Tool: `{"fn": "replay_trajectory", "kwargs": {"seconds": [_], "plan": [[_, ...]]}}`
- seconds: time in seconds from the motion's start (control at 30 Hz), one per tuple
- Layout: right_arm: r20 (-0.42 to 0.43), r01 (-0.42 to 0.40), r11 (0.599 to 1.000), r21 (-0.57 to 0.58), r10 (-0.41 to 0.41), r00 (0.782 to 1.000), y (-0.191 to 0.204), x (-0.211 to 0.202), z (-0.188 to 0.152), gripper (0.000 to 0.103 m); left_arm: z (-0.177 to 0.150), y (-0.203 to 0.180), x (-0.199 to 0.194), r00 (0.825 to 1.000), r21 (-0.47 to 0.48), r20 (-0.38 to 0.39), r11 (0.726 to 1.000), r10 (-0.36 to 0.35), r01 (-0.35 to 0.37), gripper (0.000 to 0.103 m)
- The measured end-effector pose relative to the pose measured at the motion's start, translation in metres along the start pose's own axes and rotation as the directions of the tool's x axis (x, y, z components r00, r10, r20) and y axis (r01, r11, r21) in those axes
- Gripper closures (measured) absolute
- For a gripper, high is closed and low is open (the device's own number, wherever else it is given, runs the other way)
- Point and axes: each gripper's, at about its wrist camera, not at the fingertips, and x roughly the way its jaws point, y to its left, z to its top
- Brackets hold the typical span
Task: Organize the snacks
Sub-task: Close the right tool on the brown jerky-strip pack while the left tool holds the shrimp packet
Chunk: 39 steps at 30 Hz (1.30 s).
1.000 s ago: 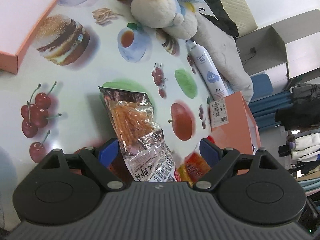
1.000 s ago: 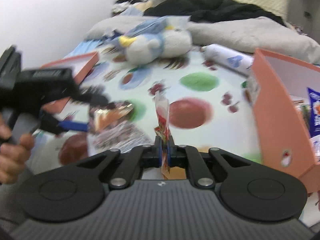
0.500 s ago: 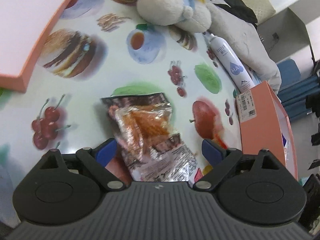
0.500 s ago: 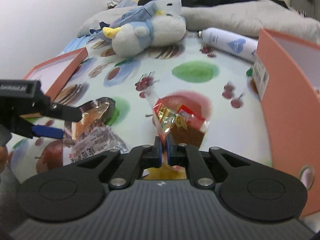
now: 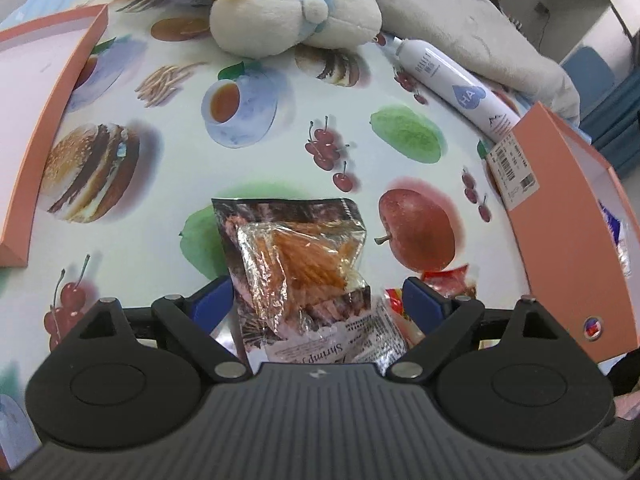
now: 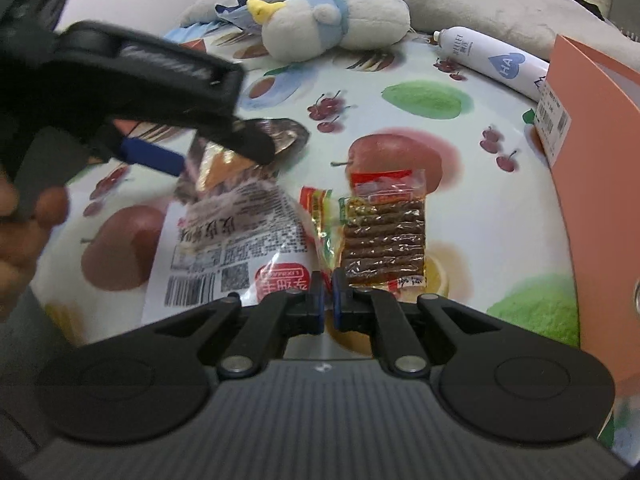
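A silver shrimp-stick bag (image 5: 296,256) lies on the fruit-print cloth. My left gripper (image 5: 318,302) is open and straddles its near half, pads clear of the sides. From the right wrist the same bag (image 6: 240,232) lies at left, with the left gripper (image 6: 208,152) over its far end and a hand behind it. My right gripper (image 6: 328,304) is shut on a thin strip of wrapper at the near left edge of a small red-topped packet (image 6: 384,224) of brown sticks, which lies flat on the cloth. That packet (image 5: 448,280) peeks out behind the left gripper's right finger.
An open orange box (image 5: 568,240) stands at the right with packets inside, close to the small packet. Its lid (image 5: 40,120) lies at the left. A plush penguin (image 5: 280,16), a white spray bottle (image 5: 460,88) and a grey blanket (image 5: 480,28) fill the far side.
The right gripper came down and the small packet, earlier hanging upright, now lies flat on the cloth. The left gripper rolled and shifted over the shrimp bag, still open.
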Motion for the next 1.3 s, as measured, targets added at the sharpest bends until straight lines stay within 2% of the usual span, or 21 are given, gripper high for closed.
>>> {"fn": "replay_trajectory", "kwargs": {"seconds": [0.13, 0.27, 0.37, 0.43, 0.47, 0.5, 0.7, 0.8, 0.83, 0.9, 1.03, 1.2, 1.3], "plan": [[-0.006, -0.018, 1.0, 0.003, 0.018, 1.0, 0.004, -0.002, -0.001, 0.096, -0.004, -0.011, 0.009, 0.999, 0.056, -0.024, 0.998, 0.033, -0.032, 0.011], [-0.006, -0.021, 1.0, -0.004, 0.02, 1.0, 0.006, -0.005, -0.002, 0.096, -0.01, -0.016, 0.017, 0.998, 0.093, -0.03, 0.994, 0.054, -0.051, 0.022], [0.014, -0.027, 1.0, 0.007, 0.027, 1.0, 0.005, -0.009, -0.002, 0.091, -0.013, -0.013, 0.016, 0.999, 0.091, -0.008, 0.995, 0.047, -0.046, 0.027], [0.018, -0.04, 0.999, 0.031, 0.04, 0.999, 0.002, -0.014, -0.001, 0.074, -0.014, -0.012, 0.016, 0.999, 0.091, -0.003, 0.995, 0.042, -0.042, 0.029], [0.029, -0.042, 0.998, 0.042, 0.04, 0.999, 0.0, -0.018, -0.002, 0.058, -0.013, -0.011, 0.015, 0.999, 0.09, -0.002, 0.995, 0.04, -0.039, 0.031], [0.038, -0.039, 0.998, 0.052, 0.037, 0.999, -0.002, -0.021, -0.002, 0.048, -0.013, -0.01, 0.015, 0.999, 0.086, -0.001, 0.996, 0.039, -0.038, 0.032], [0.105, -0.027, 0.991, 0.134, 0.013, 0.994, -0.025, -0.038, -0.003, 0.046, -0.015, -0.004, 0.012, 1.0, 0.066, 0.007, 0.998, 0.008, -0.009, 0.034], [0.112, -0.011, 0.983, 0.183, -0.01, 0.994, -0.039, -0.036, 0.001, 0.045, -0.016, -0.004, 0.011, 1.0, 0.066, 0.012, 0.998, 0.007, -0.007, 0.034], [0.112, -0.011, 0.981, 0.192, -0.01, 0.994, -0.042, -0.035, 0.002, 0.043, -0.016, -0.004, 0.011, 1.0, 0.065, 0.014, 0.998, 0.006, -0.007, 0.034], [0.125, -0.024, 0.979, 0.204, -0.002, 0.992, -0.046, -0.03, 0.003, 0.024, -0.017, -0.003, 0.011, 1.0, 0.065, 0.018, 0.998, 0.005, -0.006, 0.034], [0.121, -0.031, 0.978, 0.206, 0.006, 0.993, -0.052, -0.012, 0.008, 0.024, -0.018, -0.002, 0.01, 1.0, 0.059, 0.026, 0.998, -0.003, 0.001, 0.034], [0.076, 0.001, 0.995, 0.101, -0.009, 0.997, -0.051, 0.014, 0.017, 0.024, -0.018, 0.001, 0.008, 1.0, 0.053, 0.023, 0.998, -0.021, 0.02, 0.034], [0.057, -0.042, 0.998, 0.05, 0.039, 0.998, -0.048, 0.021, 0.016, 0.024, -0.019, 0.003, 0.006, 0.999, 0.052, 0.022, 0.998, -0.031, 0.029, 0.034]]}}
